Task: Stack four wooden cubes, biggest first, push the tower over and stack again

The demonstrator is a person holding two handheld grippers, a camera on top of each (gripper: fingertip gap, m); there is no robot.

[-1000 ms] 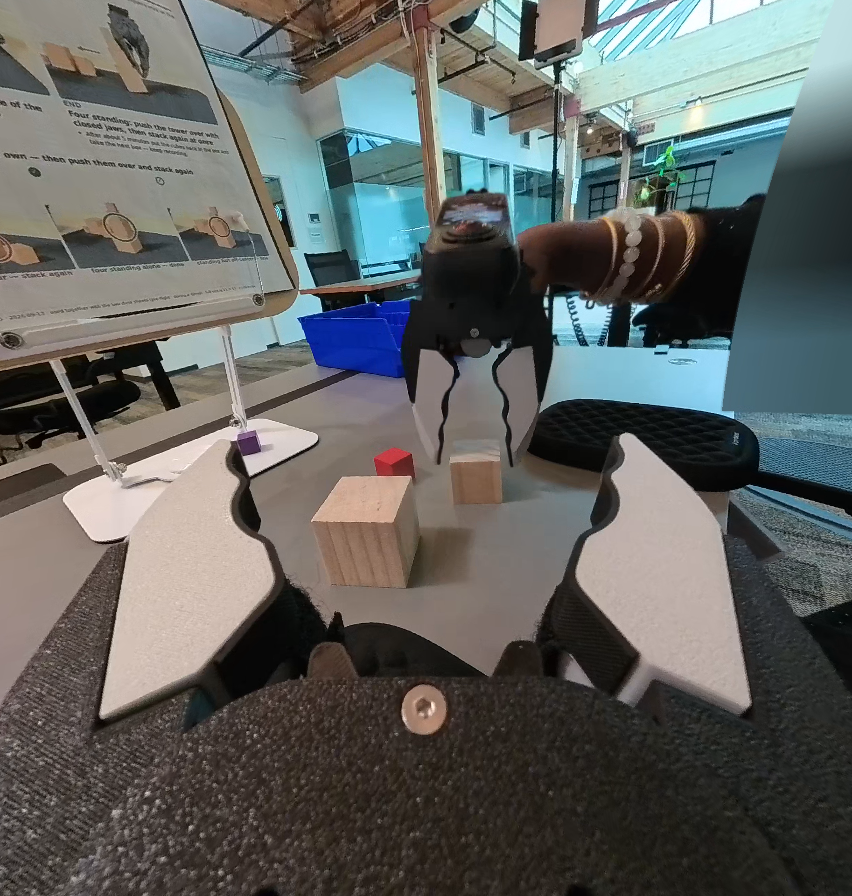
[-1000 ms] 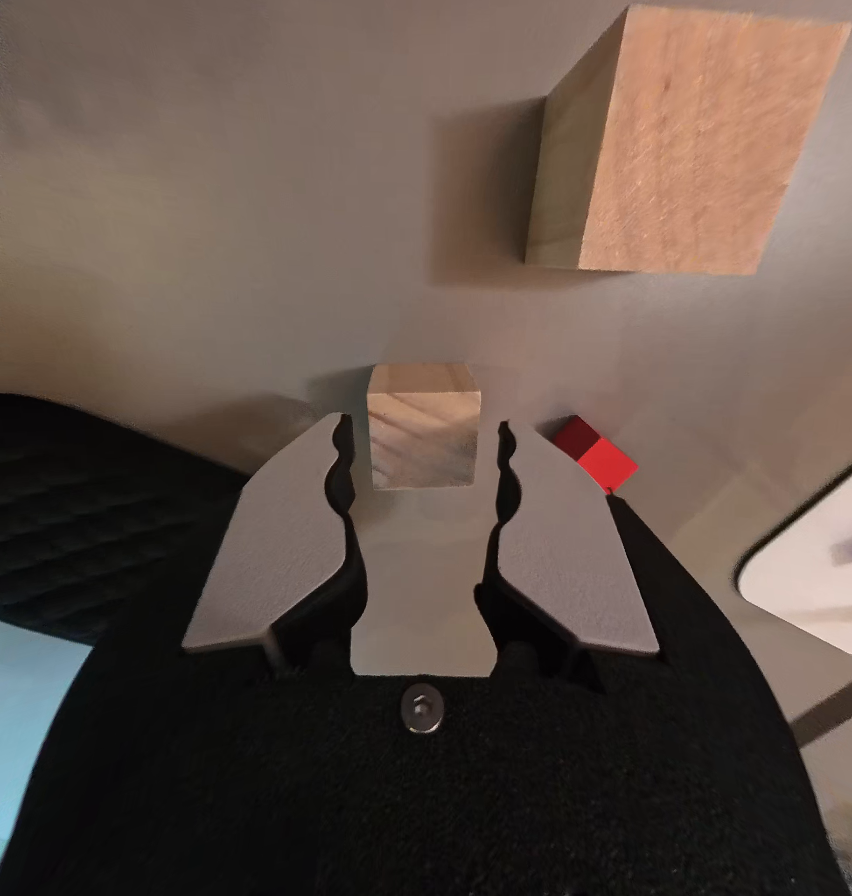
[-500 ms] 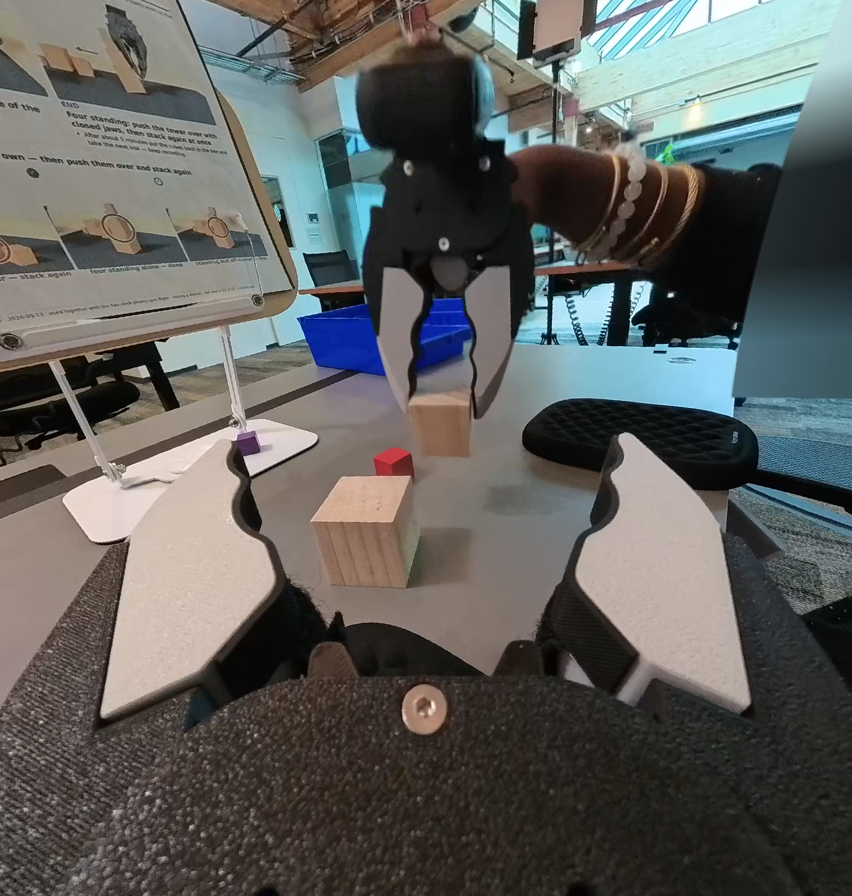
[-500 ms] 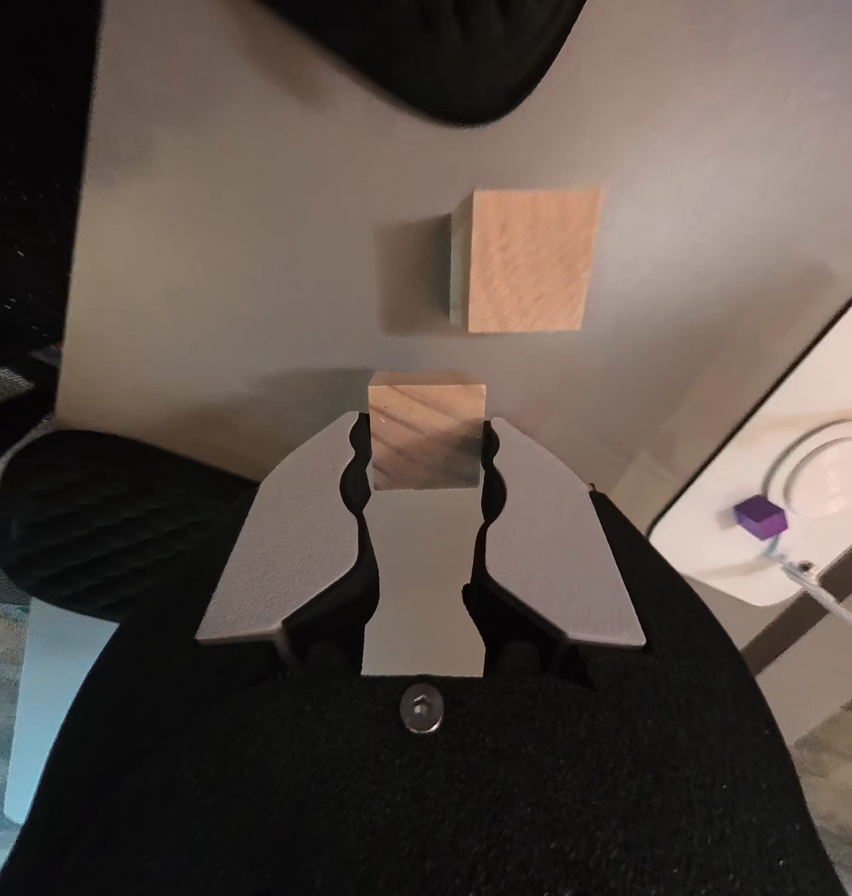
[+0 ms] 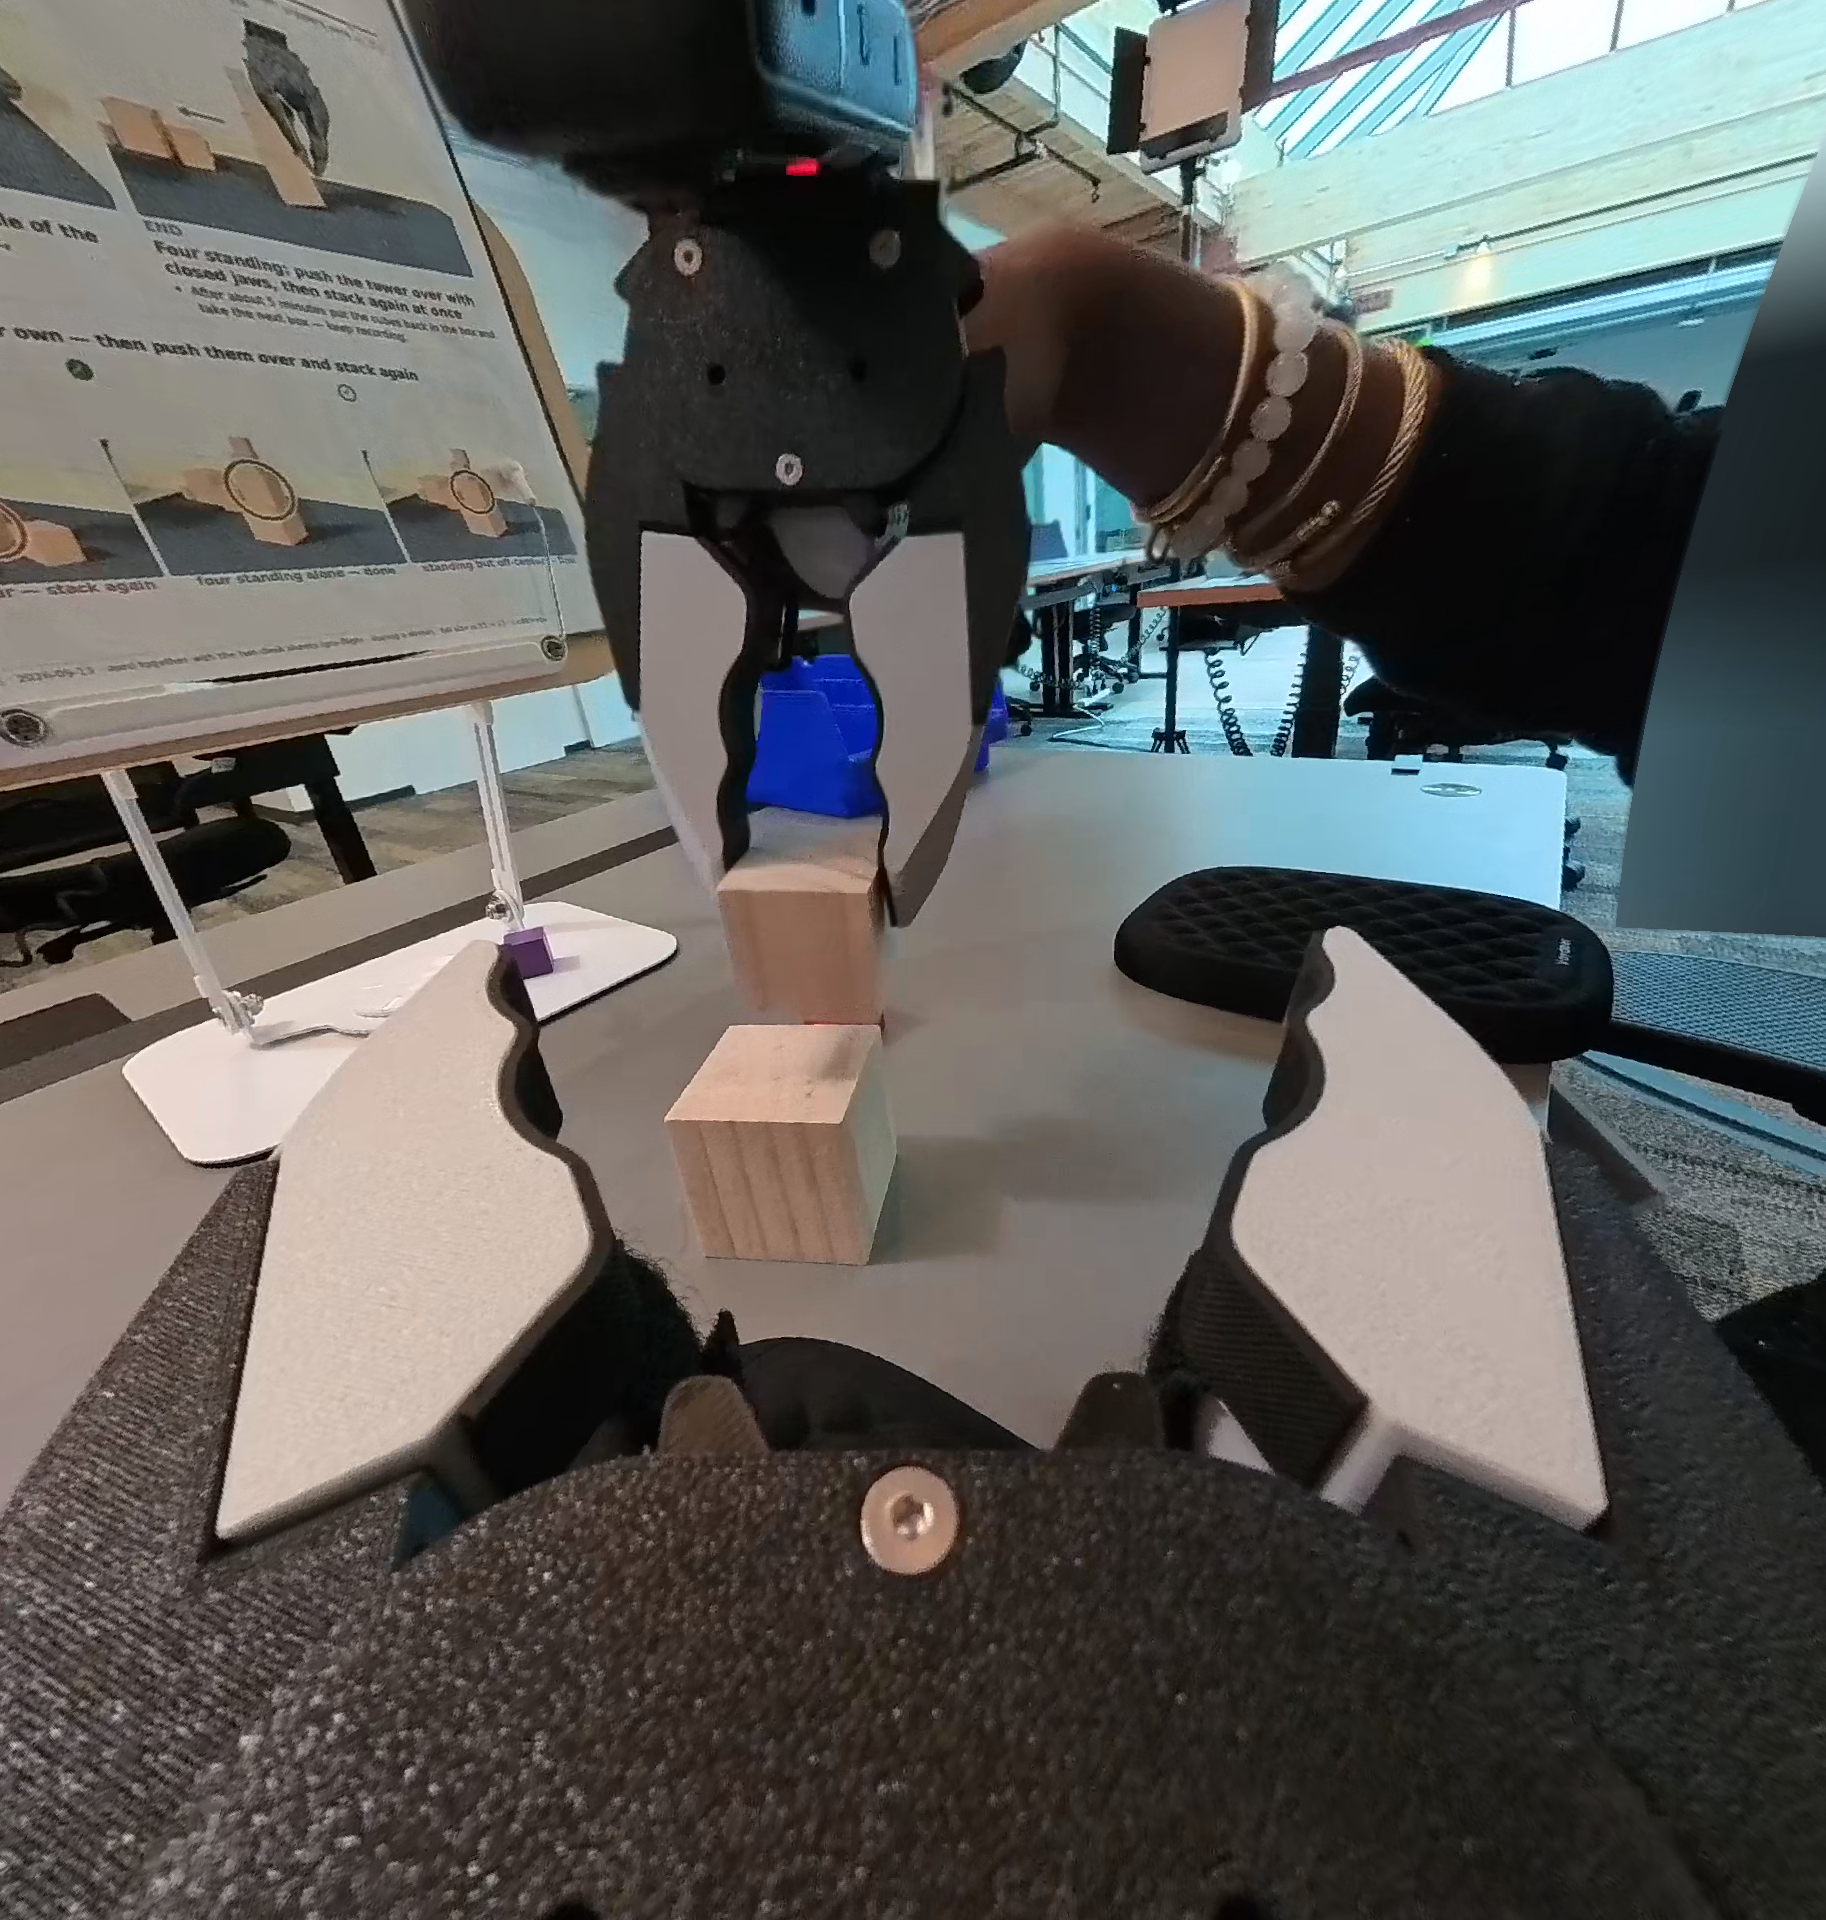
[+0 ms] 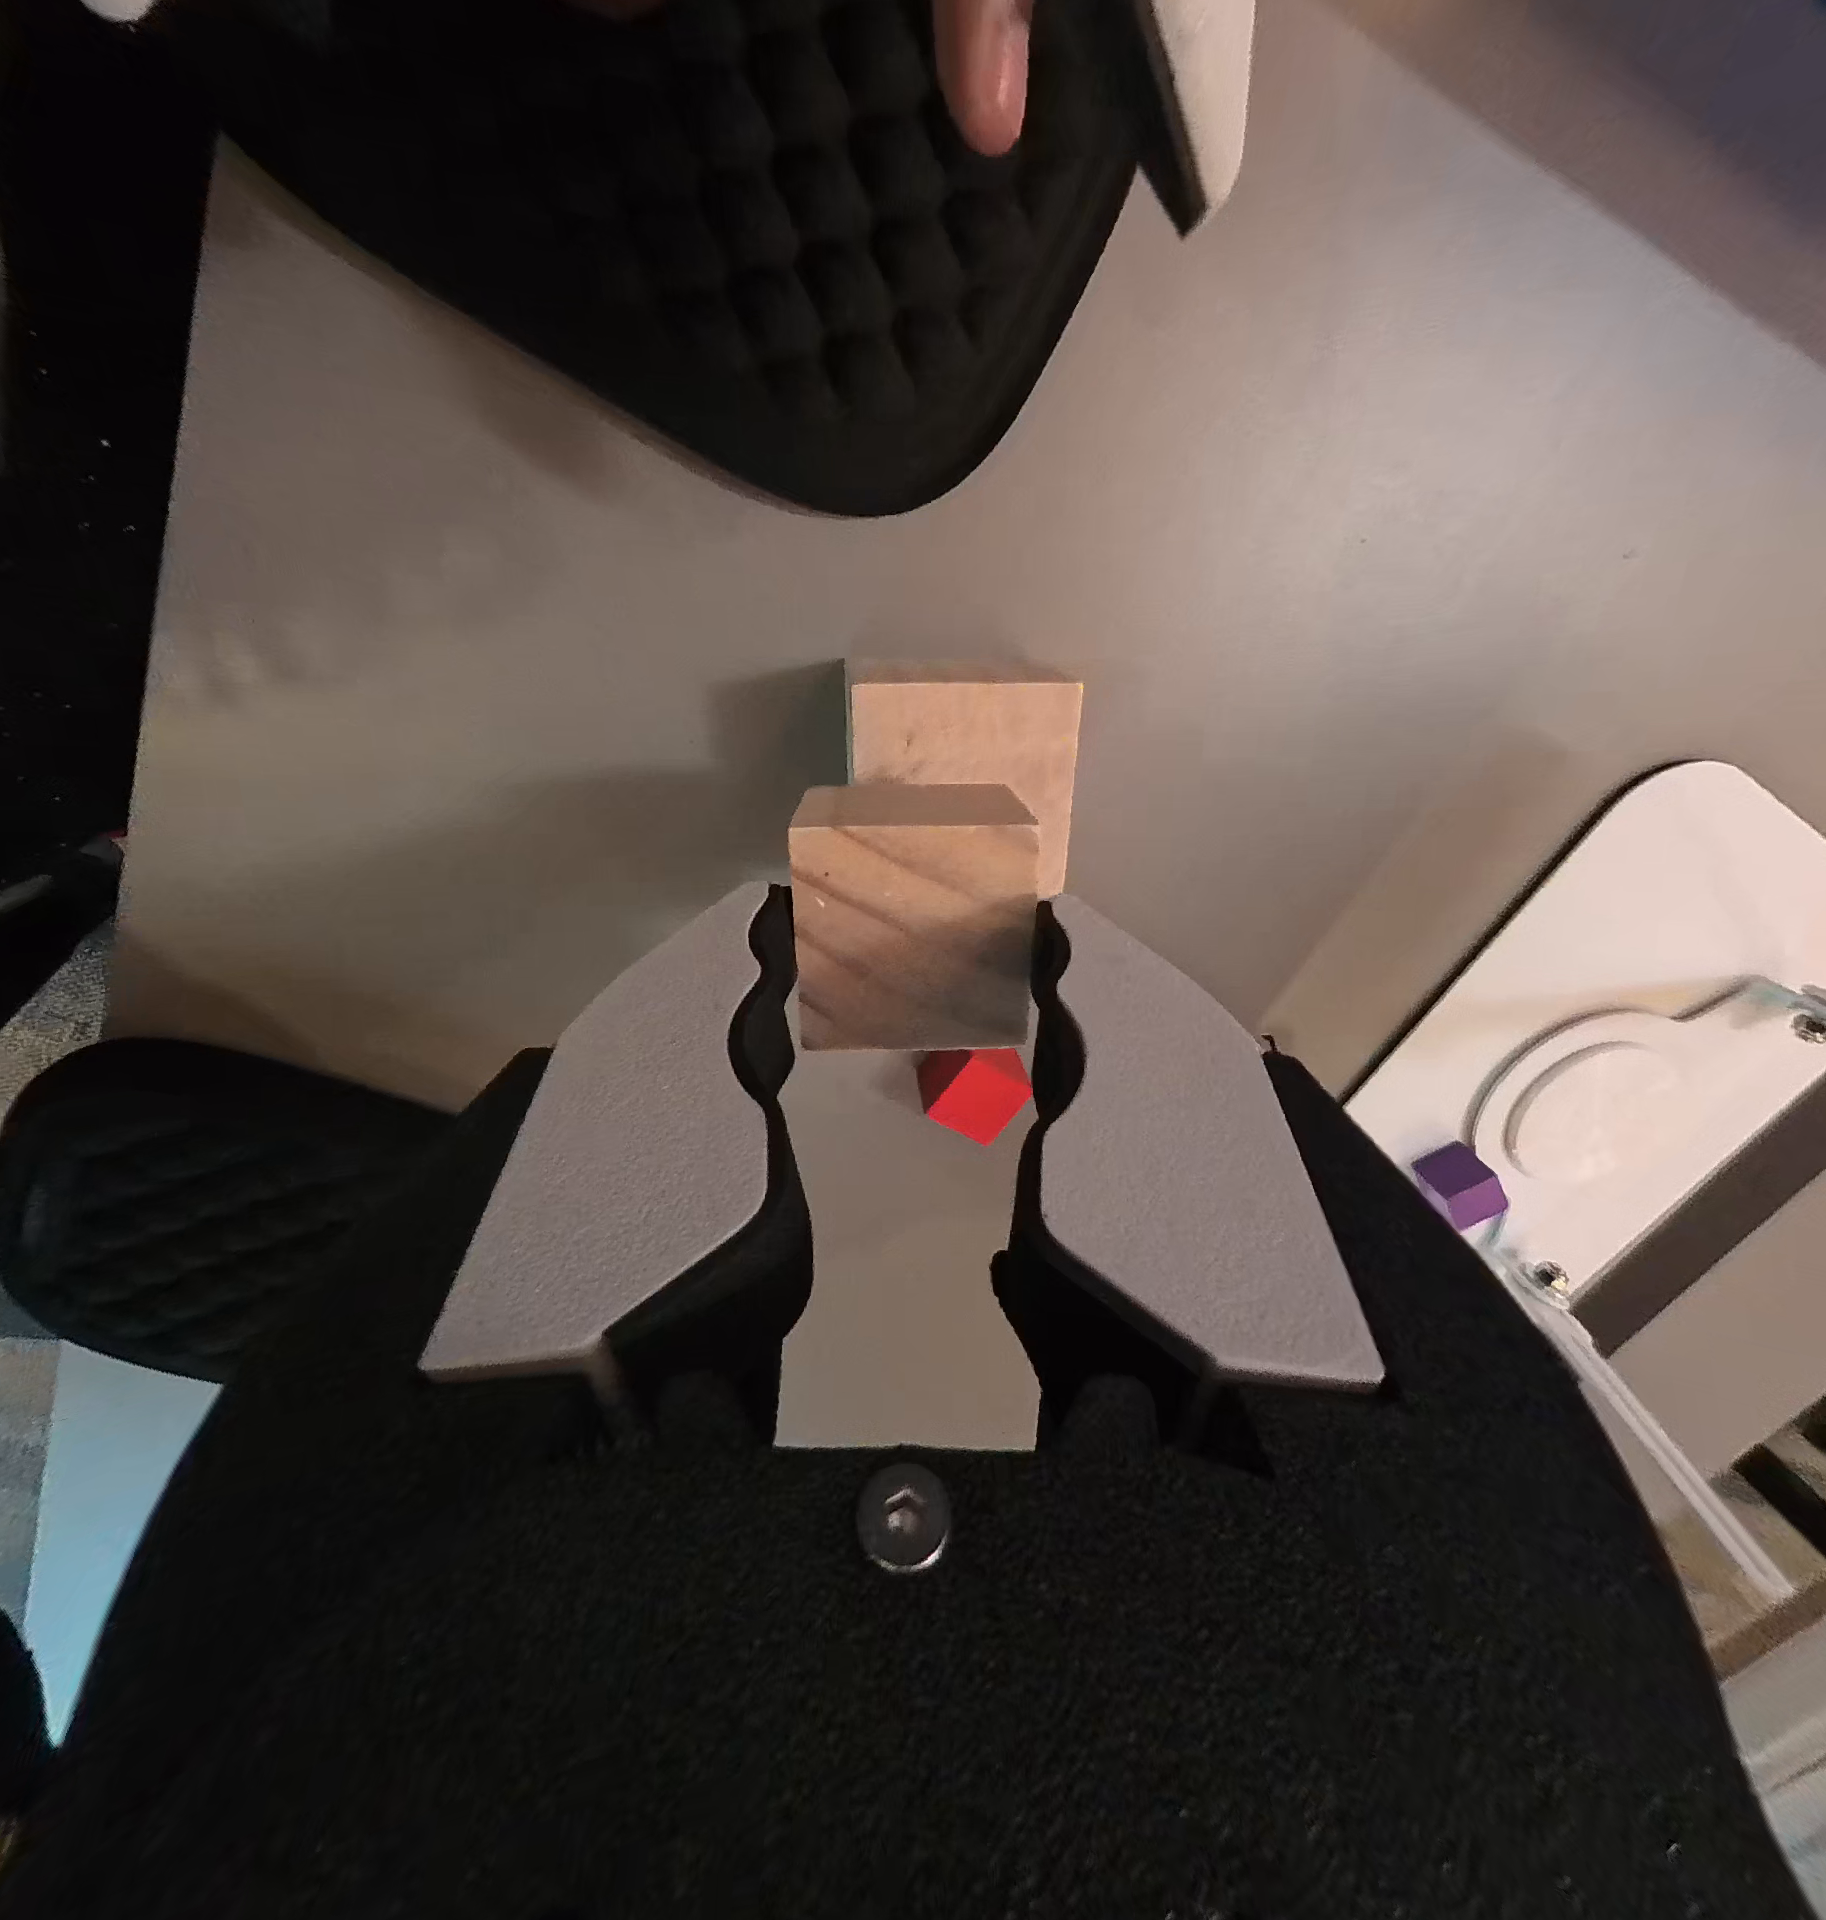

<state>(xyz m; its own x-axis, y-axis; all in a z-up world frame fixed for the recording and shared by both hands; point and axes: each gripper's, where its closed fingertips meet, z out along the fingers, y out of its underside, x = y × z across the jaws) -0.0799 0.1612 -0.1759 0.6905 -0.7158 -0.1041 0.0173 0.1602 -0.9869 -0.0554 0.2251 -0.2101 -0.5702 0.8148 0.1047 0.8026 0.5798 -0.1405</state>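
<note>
The red cube (image 6: 971,1093) is all but lost in the left wrist view, just a red sliver behind the smaller wooden cube (image 5: 803,940), yet it shows plainly between the finger bases low in the right wrist view's centre. The right gripper (image 5: 807,868) has its top cut off by the upper edge of the left wrist view, and the hand behind it is mostly hidden, a braceleted wrist (image 5: 1262,436) reaching in from the right. Its 2 pads are pinching the smaller wooden cube from either side, the block carried clear of the grey table (image 5: 1148,831). That block hangs at frame centre, directly above and slightly behind the larger wooden cube (image 5: 784,1143), which sits on the table; whether the 2 touch is hard to make out. In the right wrist view, the held block (image 6: 911,920) overlaps the near edge of the larger one (image 6: 966,738). The left gripper (image 5: 914,1049) stands spread wide with nothing between its fingers, the larger cube just ahead of it. A purple cube (image 5: 528,951) rests on the white stand base (image 5: 213,1091) at mid left, the instruction board (image 5: 213,343) cropped by the upper left corner. A black padded rest (image 5: 1356,956) lies at mid right.
</note>
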